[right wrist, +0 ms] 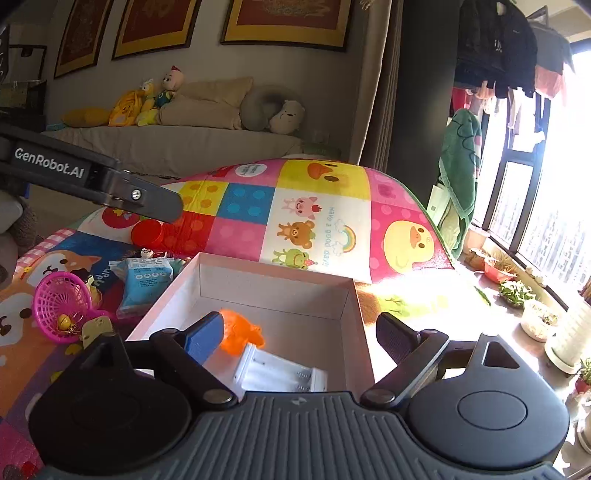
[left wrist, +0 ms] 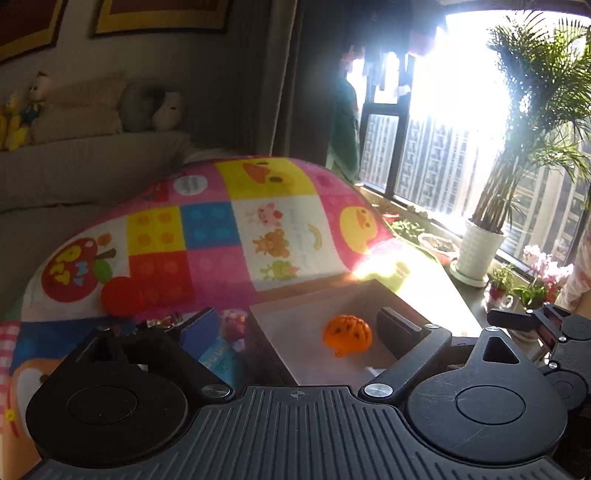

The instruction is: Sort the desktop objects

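Orange perforated plastic toy (right wrist: pixel 240 332) inside white cardboard box (right wrist: pixel 273 269), just ahead of wide-open, empty right gripper (right wrist: pixel 299 336), left of centre; wide-open, empty left gripper (left wrist: pixel 299 328) likewise faces it.

toy (right wrist: pixel 242 332) in box (right wrist: pixel 273 267), basket (right wrist: pixel 61 306) left

A home living room is showing here: plush toys (right wrist: pixel 159 98) are sitting on a grey fabric sofa (right wrist: pixel 177 142) below gold-framed red pictures (right wrist: pixel 288 20), with laundry (right wrist: pixel 513 51) hanging and a potted palm (left wrist: pixel 517 147) standing at the window beside it.
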{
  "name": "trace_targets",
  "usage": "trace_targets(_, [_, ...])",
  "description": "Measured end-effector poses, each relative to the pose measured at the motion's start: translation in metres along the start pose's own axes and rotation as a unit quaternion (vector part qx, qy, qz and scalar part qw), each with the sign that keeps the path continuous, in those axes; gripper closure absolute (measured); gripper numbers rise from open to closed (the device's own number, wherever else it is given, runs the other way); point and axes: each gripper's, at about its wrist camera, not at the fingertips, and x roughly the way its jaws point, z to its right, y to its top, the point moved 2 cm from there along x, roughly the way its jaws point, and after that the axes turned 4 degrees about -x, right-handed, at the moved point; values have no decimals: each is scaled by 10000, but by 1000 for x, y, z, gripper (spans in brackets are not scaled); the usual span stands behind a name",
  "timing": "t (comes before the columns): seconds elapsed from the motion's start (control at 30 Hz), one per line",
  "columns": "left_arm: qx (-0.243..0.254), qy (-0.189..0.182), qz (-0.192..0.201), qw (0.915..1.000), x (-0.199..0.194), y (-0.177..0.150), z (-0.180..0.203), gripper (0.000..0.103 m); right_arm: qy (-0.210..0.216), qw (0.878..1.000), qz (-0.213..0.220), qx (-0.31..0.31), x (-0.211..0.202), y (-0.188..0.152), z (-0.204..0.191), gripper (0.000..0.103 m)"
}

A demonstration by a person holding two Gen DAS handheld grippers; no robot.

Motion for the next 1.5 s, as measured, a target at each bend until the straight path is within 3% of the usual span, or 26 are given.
trace_targets(0.17, [29,566,-93,9984,-32,-47,-37,7,-209,9979,-391,470,15,-23,14,4])
trace_targets(0.3, [-46,918,-384,9950,-53,-82,-59,5,2,9934,-695,910,33,-30,11,4])
trace_targets(0.33, [-100,974,-459,9941,-56,-89,-64,5,27,9927,-697,982,36,-30,7,0])
trace_targets(0.47, [-347,1196,-652,9901,-66,-109,-80,4,67,9927,-562,1067,50,-23,-6,0])
trace_targets(0.53, [-313,1445,-633,9870,-69,-115,-82,3,-211,9942,-455,948,48,-18,-15,0])
trace_targets(0.67, [-338,1716,-609,9827,-69,-123,-87,3,-137,9992,334,145,8,-4,-55,1])
trace_targets(0.7, [-421,1773,-588,9815,-69,-125,-89,3,-60,9985,509,-171,-2,-2,-69,2])
trace_targets(0.73, [-523,1847,-550,9799,-68,-126,-91,3,133,9963,619,-588,-13,-1,-88,10])
trace_targets(0.87, [-972,2092,-366,9723,-74,-129,-103,3,992,9783,421,-1770,-21,-5,-158,40])
trace_targets(0.93, [-1089,2143,-268,9703,-82,-126,-108,3,1068,9707,377,-2119,-10,-8,-187,47])
trace_targets(1.2, [-1226,2171,-57,9684,-112,-118,-121,2,956,9687,-368,-2260,65,-5,-229,47])
trace_targets(1.23, [-1239,2163,-51,9684,-113,-119,-122,2,995,9685,-487,-2231,69,-7,-229,54])
trace_targets(1.33, [-1249,2162,-55,9683,-115,-119,-124,2,1147,9694,-500,-2113,61,-7,-224,56])
trace_targets(1.5, [-1227,2106,-106,9698,-109,-119,-120,2,1658,9717,-173,-1673,2,4,-192,56])
